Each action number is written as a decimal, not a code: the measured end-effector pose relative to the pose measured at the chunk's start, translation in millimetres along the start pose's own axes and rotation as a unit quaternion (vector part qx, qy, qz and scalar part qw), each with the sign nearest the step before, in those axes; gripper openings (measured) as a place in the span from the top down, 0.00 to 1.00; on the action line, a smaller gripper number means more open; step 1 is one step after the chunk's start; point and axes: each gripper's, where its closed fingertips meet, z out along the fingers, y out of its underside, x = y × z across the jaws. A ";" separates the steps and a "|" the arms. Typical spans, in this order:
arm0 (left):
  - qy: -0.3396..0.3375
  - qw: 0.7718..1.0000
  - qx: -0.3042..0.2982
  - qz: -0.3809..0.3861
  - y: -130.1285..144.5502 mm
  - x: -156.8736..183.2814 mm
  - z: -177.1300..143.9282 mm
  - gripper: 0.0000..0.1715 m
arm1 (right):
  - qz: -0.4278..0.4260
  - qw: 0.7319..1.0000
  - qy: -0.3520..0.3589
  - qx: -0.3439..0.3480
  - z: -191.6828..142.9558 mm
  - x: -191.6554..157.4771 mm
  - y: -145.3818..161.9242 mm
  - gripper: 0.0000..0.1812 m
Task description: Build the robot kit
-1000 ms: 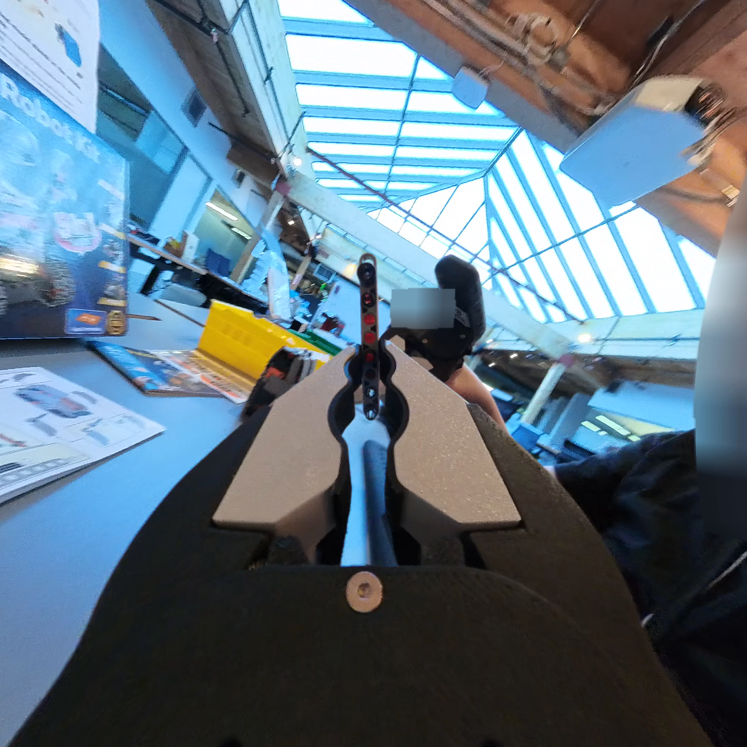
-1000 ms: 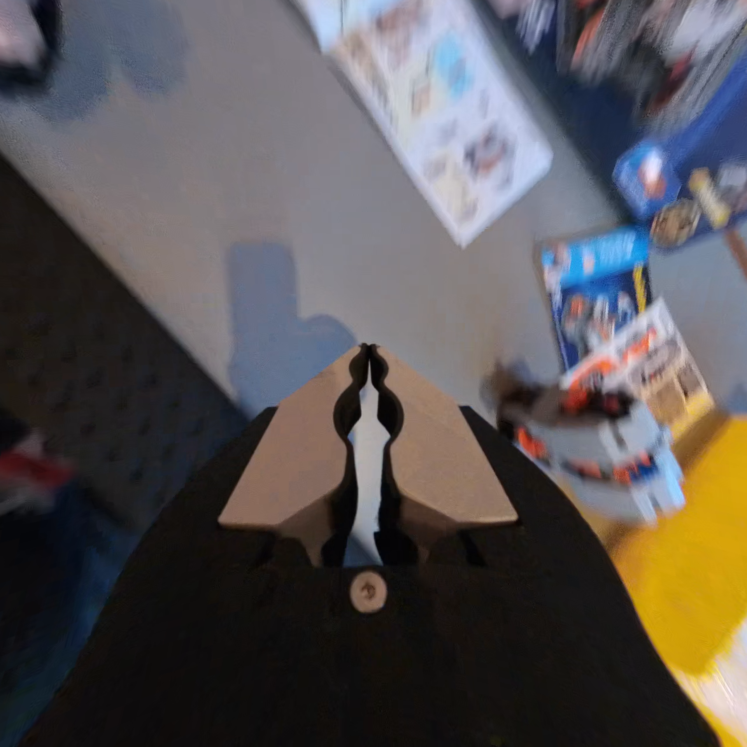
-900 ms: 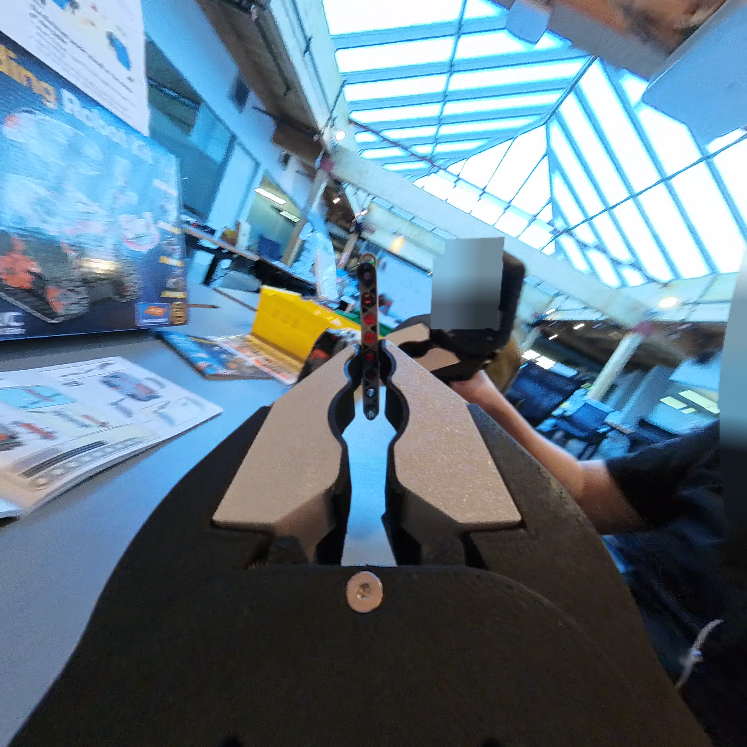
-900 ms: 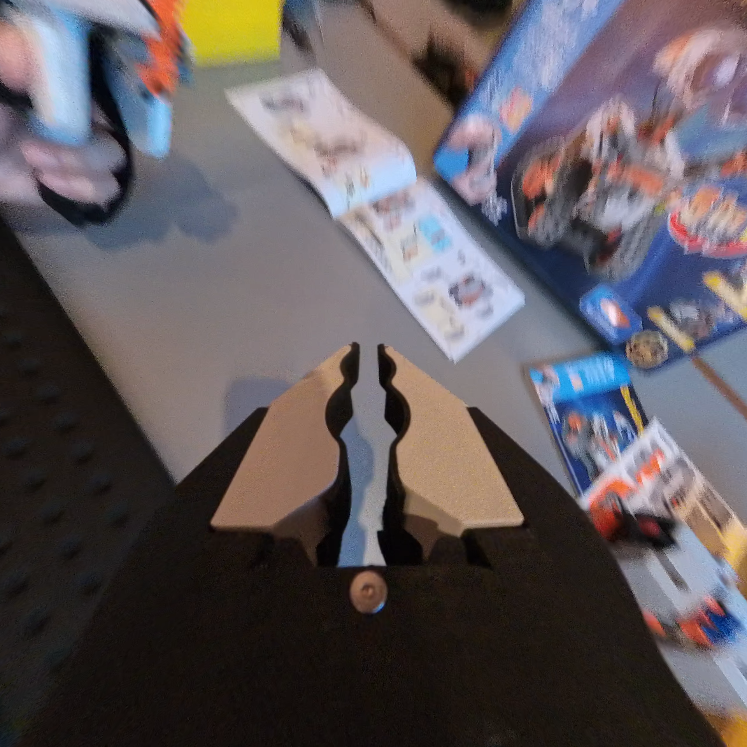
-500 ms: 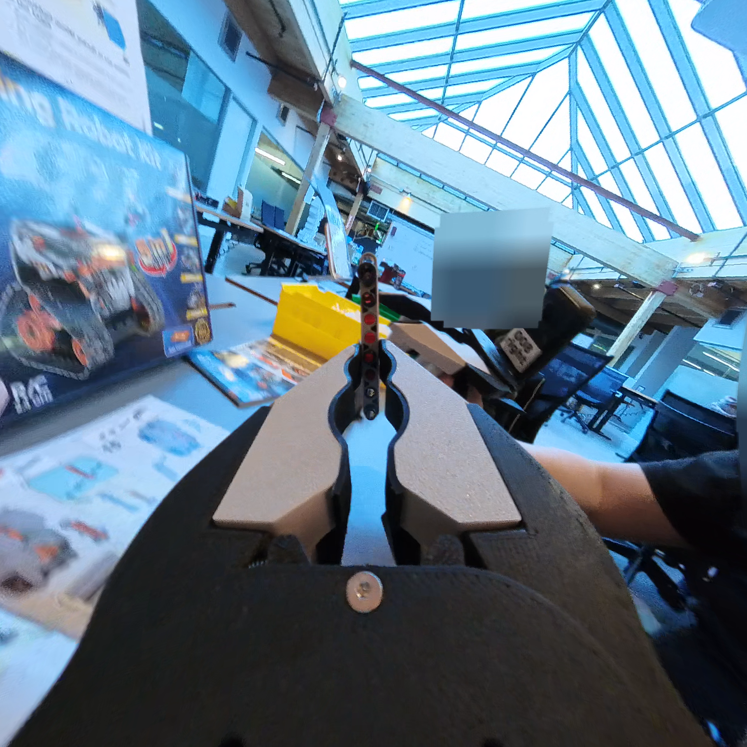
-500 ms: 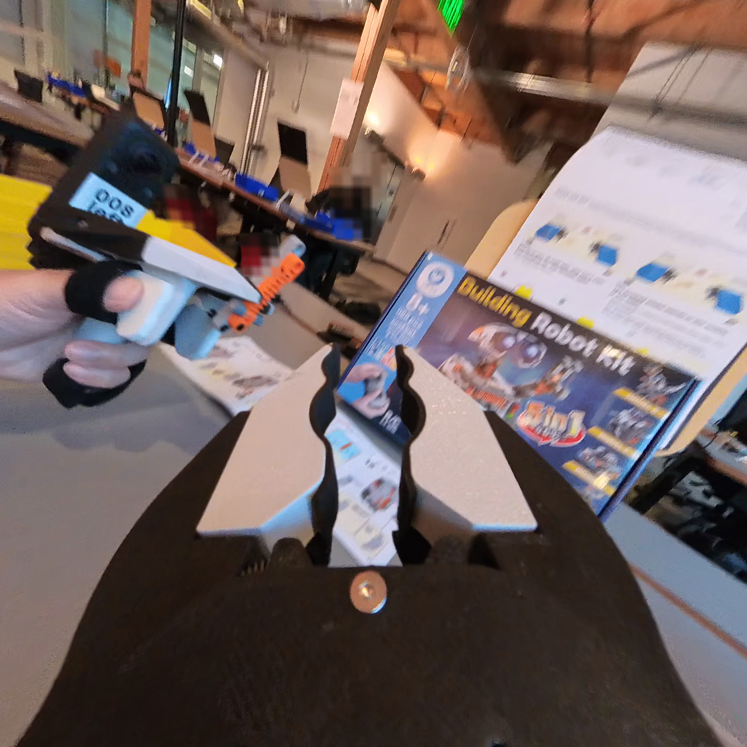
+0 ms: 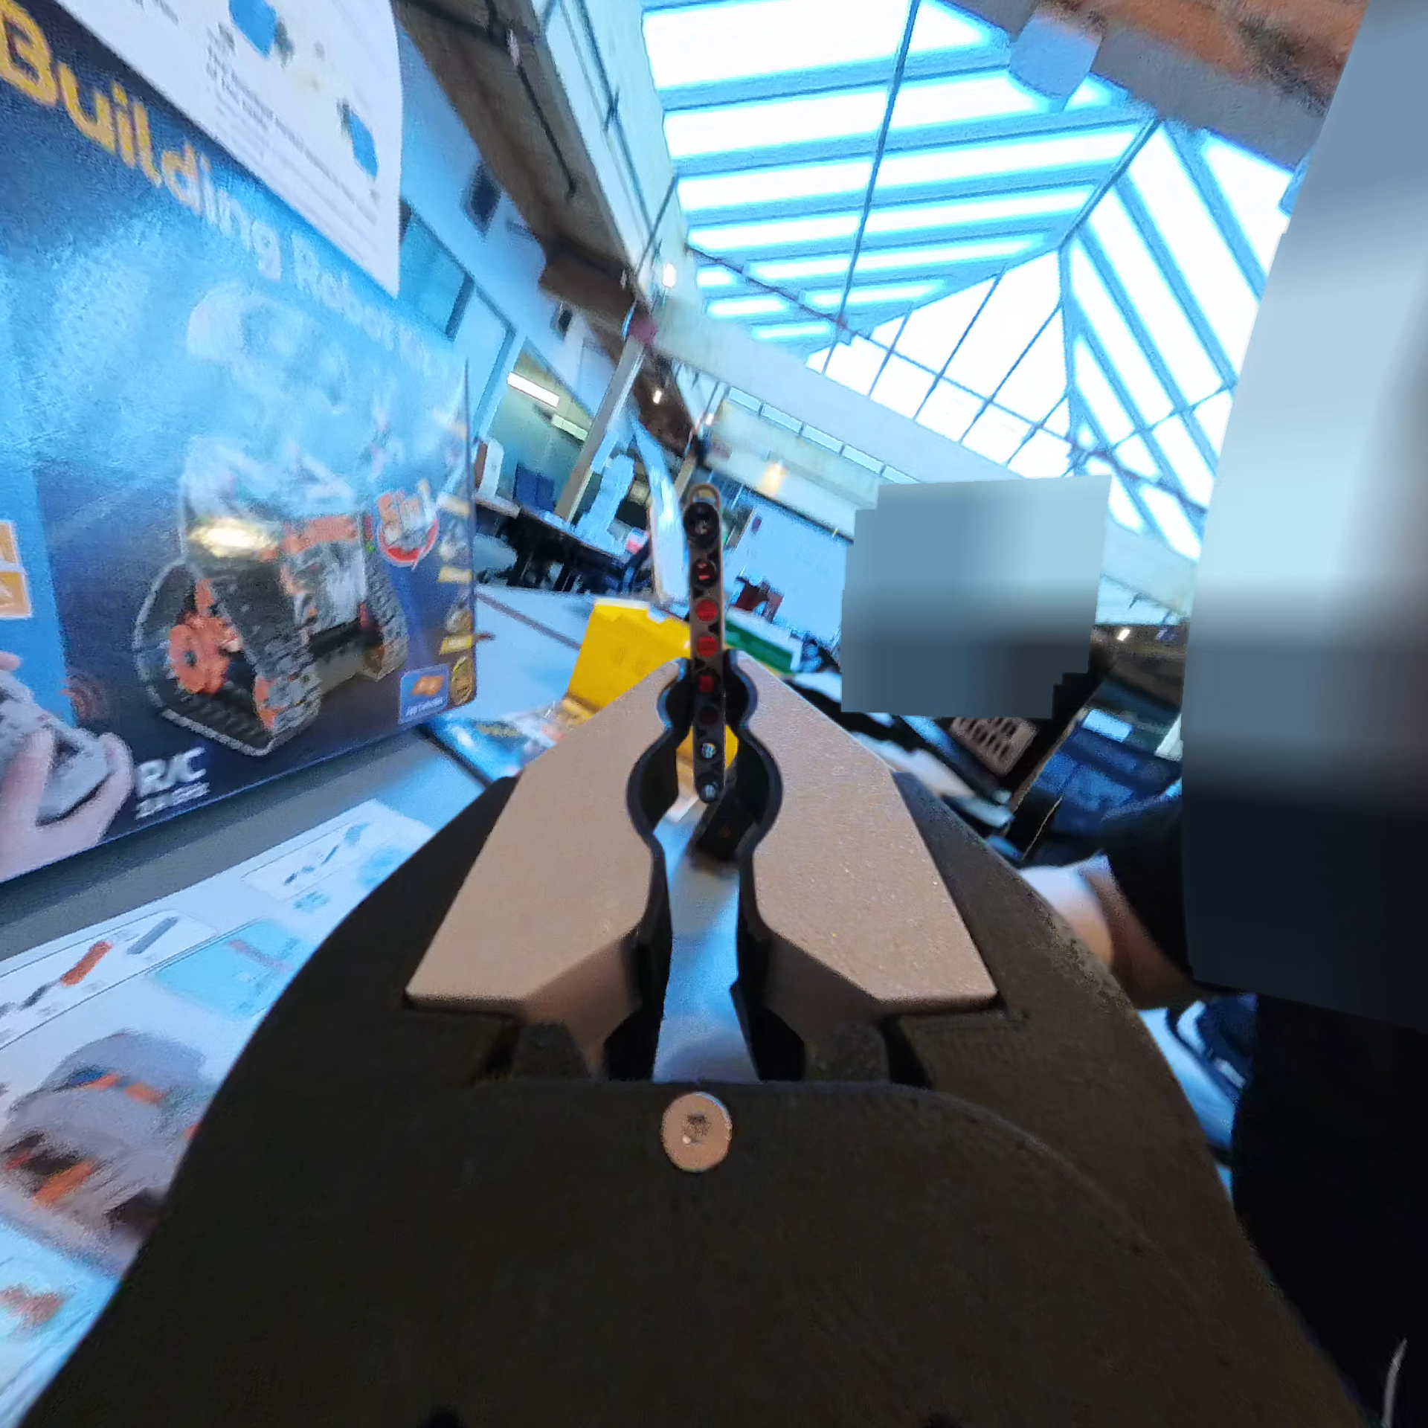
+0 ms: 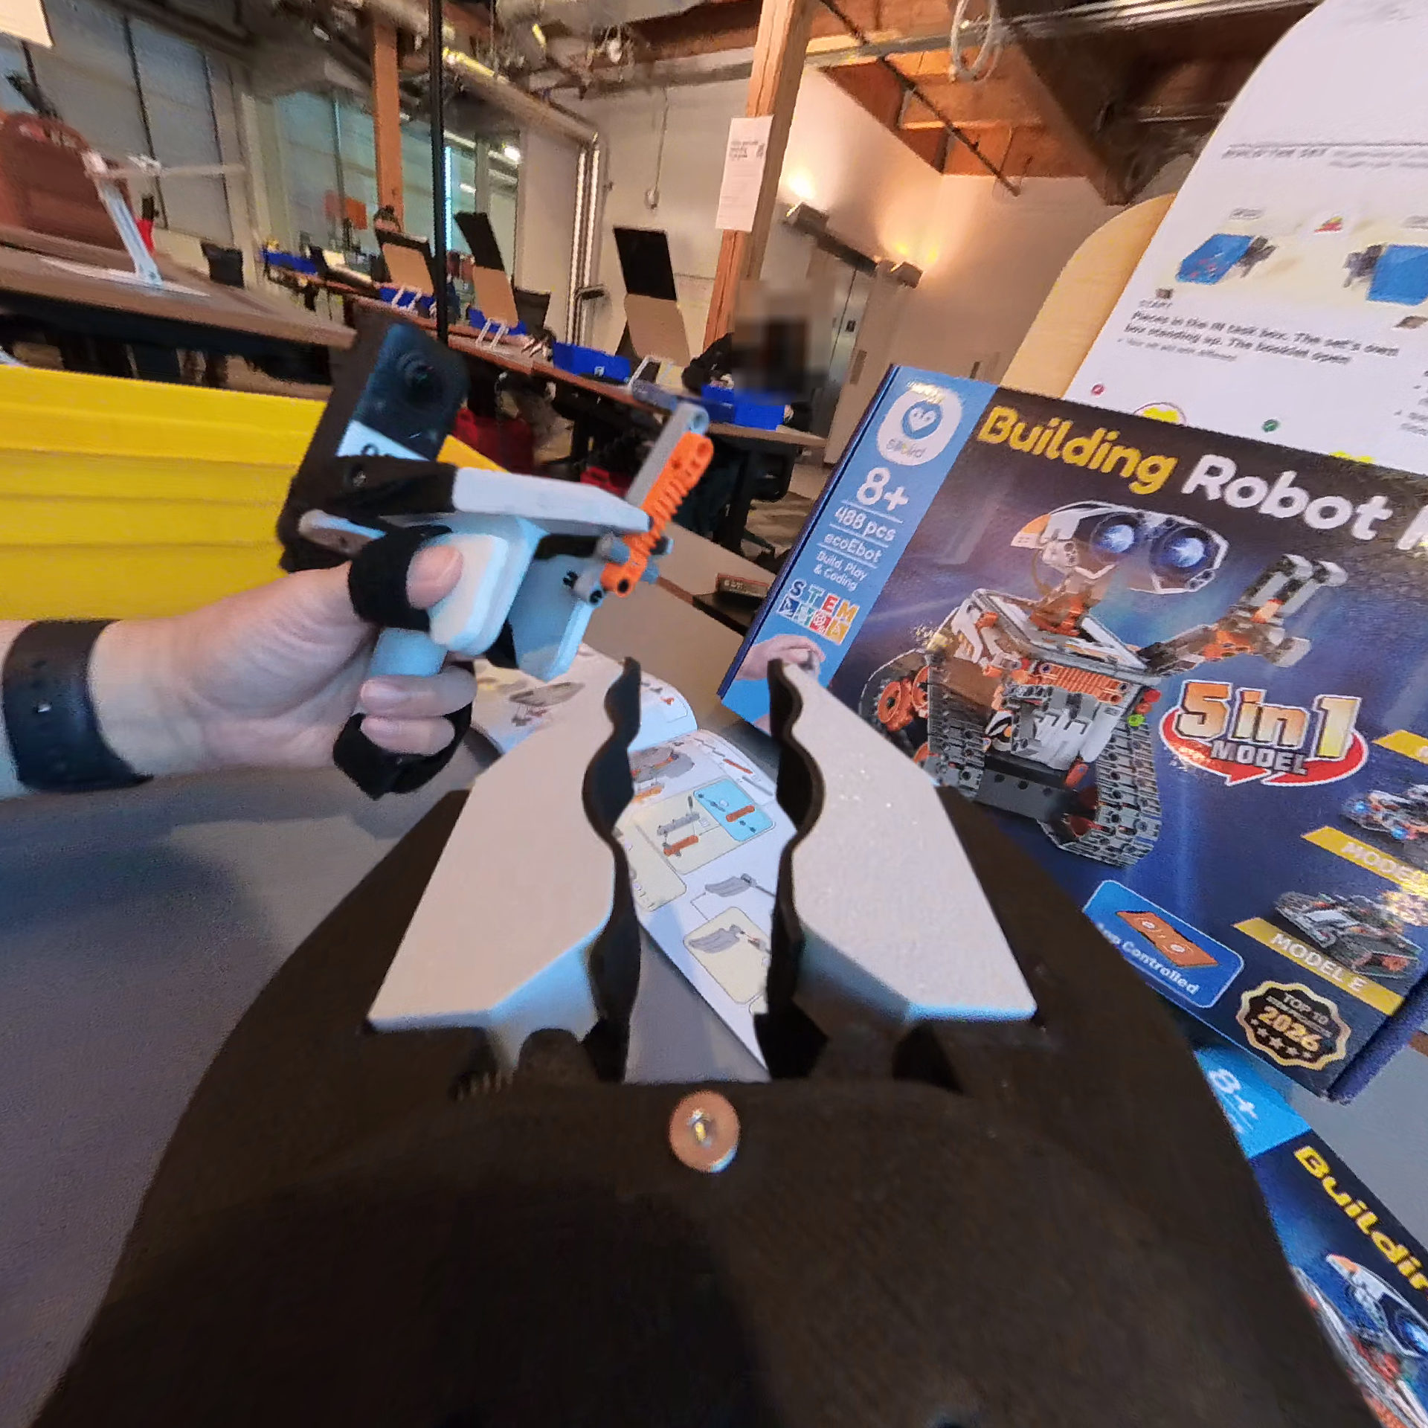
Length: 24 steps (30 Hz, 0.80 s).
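My left gripper [image 7: 707, 680] is shut on a thin dark beam [image 7: 705, 587] with red pins that stands up edge-on between its fingertips. The right wrist view shows the same left gripper [image 8: 634, 541] in a hand [image 8: 255, 680] above the grey table [image 8: 154, 966]. From there the held piece is an orange and grey beam assembly [image 8: 668, 494]. My right gripper [image 8: 703, 680] is open and empty. It is held level, to the right of and below the left gripper, and looks over an open instruction booklet [image 8: 695, 834].
A blue building-kit box [image 8: 1120, 695] stands at the right, and shows at the left in the left wrist view [image 7: 232, 464]. A white board [image 8: 1275, 270] leans behind it. A yellow bin [image 8: 139, 494] sits at the left. A second blue booklet [image 8: 1352, 1275] lies near the lower right. Some 6 centimeters of space lies between my two pairs of fingers.
My right gripper has swung up from looking down at the table to level and has opened wider. My left gripper has kept hold of the beam and turned toward the box.
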 end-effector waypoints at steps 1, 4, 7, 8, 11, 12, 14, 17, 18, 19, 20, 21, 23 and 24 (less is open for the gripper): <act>-0.006 1.000 -0.020 0.007 4.1 -5.1 -2.0 0.97 | 0.009 1.000 -0.008 -0.002 -0.8 -0.6 0.0 0.82; -0.009 1.000 -0.016 -0.007 -4.1 -9.9 -10.4 0.97 | 0.061 0.998 -0.027 -0.002 -5.3 2.8 -3.9 0.82; -0.023 0.999 0.018 -0.027 -14.8 -14.0 -15.2 0.97 | 0.070 0.997 -0.012 0.002 -6.2 15.7 -1.6 0.83; -0.033 0.999 0.012 -0.026 -12.2 -17.0 -14.6 0.97 | 0.075 0.997 -0.013 -0.009 -4.6 16.9 4.1 0.85; -0.069 0.997 -0.025 0.004 0.3 -23.4 -10.8 0.97 | 0.109 0.992 -0.023 -0.055 0.7 12.4 23.6 0.91; -0.065 0.997 -0.031 0.009 2.3 -20.2 -8.5 0.97 | 0.119 0.990 -0.025 -0.078 1.7 10.5 31.4 0.93; -0.049 0.998 -0.032 0.011 3.2 -12.2 -4.7 0.97 | 0.125 0.983 -0.014 -0.131 1.4 12.0 49.4 1.00; -0.025 0.999 -0.039 0.019 3.7 -2.4 -3.3 0.97 | 0.132 0.972 0.005 -0.194 1.7 17.6 75.1 1.00; -0.027 0.998 -0.041 0.026 3.3 -2.5 -4.3 0.97 | 0.143 0.969 0.003 -0.202 2.2 16.7 80.3 1.00; -0.030 0.998 -0.042 0.031 3.0 -3.5 -5.6 0.97 | 0.156 0.966 0.000 -0.207 2.7 15.7 84.4 1.00; -0.032 0.998 -0.043 0.031 3.1 -5.3 -6.8 0.97 | 0.169 0.963 -0.003 -0.211 3.2 14.5 87.7 1.00; -0.034 0.998 -0.045 0.024 3.8 -7.8 -8.0 0.97 | 0.179 0.960 -0.006 -0.216 3.3 13.9 90.9 1.00; -0.048 0.998 -0.049 -0.006 7.3 -17.5 -10.1 0.97 | 0.193 0.955 -0.007 -0.224 3.2 13.9 95.4 1.00; -0.058 0.997 -0.051 -0.019 9.2 -23.4 -11.6 0.97 | 0.198 0.954 -0.009 -0.224 3.2 13.6 95.8 1.00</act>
